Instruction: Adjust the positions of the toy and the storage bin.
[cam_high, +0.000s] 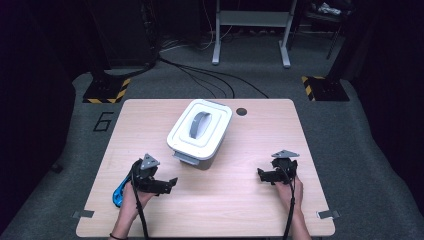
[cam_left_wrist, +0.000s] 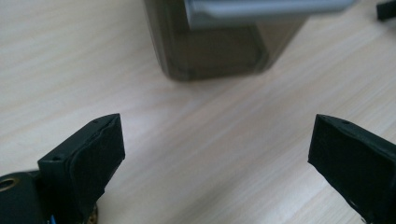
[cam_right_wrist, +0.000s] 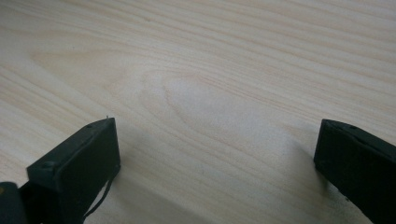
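Both grippers' fingers (cam_left_wrist: 88, 158) gape wide, empty; the lidded bin (cam_high: 200, 131) sits ahead, between them.

- Number "6" (cam_high: 103, 121), dark, marked on the grey floor just left of the desk (cam_high: 260, 150).
- No other readable text.

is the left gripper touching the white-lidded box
Apart. The high view shows bare table between the left gripper and the box.
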